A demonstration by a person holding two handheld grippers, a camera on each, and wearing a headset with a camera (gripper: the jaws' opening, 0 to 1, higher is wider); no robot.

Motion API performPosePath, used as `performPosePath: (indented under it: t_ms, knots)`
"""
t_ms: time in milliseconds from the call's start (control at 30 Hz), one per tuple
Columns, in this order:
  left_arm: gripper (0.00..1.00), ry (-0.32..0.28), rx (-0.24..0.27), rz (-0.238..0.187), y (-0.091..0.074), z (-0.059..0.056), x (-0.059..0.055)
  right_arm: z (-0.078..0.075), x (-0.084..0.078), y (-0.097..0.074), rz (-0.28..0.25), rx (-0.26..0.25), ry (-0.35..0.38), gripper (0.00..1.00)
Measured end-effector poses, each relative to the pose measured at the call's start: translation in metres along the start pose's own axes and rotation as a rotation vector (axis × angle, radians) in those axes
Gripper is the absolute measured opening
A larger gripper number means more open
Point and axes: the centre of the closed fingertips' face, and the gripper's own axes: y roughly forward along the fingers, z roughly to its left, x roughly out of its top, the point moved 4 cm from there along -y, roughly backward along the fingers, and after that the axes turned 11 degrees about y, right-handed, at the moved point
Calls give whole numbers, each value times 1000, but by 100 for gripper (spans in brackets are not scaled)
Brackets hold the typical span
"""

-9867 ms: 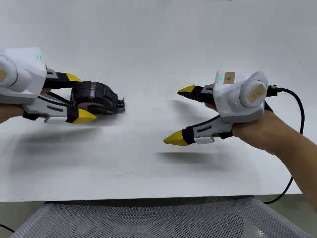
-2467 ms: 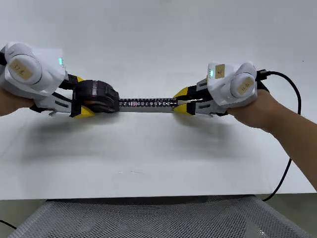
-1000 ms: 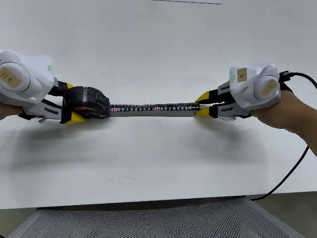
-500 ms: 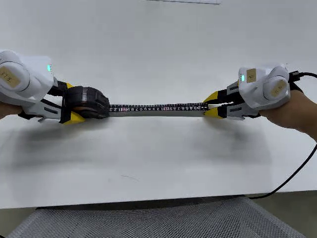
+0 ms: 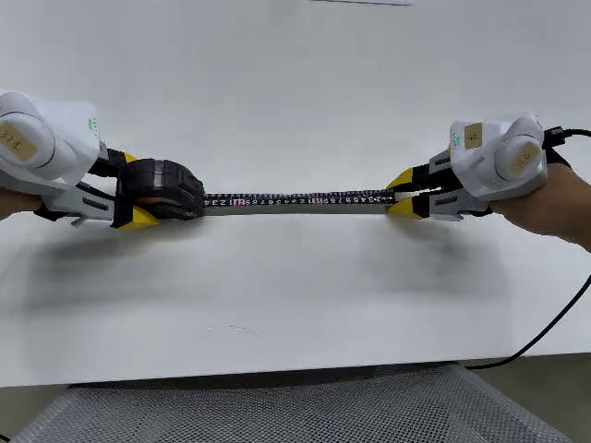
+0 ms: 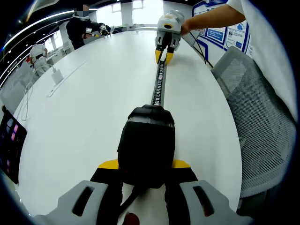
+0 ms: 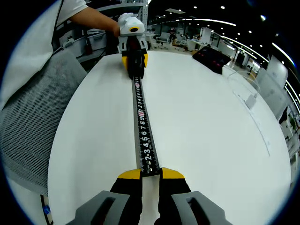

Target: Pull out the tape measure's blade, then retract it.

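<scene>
A black tape measure case (image 5: 159, 188) sits just above the white table (image 5: 295, 83), and my left gripper (image 5: 138, 189) is shut on it. In the left gripper view the case (image 6: 146, 145) stands between the yellow-tipped jaws. Its black numbered blade (image 5: 295, 200) runs out to the right, level over the table. My right gripper (image 5: 400, 193) is shut on the blade's end. In the right gripper view the blade (image 7: 142, 136) stretches away from my jaws to the case (image 7: 133, 63) and the left gripper (image 7: 134, 60). The right gripper (image 6: 164, 55) shows far off in the left gripper view.
A grey mesh chair back (image 5: 277, 406) stands below the table's near edge. A black cable (image 5: 545, 323) trails from the right gripper over that edge. Far across the room are desks, monitors and a person (image 6: 84, 26).
My right gripper has drawn further right with the blade's end, so more of the blade is out. The left gripper and case have stayed put.
</scene>
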Motion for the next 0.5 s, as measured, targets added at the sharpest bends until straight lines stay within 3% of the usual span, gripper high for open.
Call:
performPosePath:
  t_ms: [500]
  knots:
    - [30,-24,29,-3,0,-2,1,-1,1,-1,37,5,3,11]
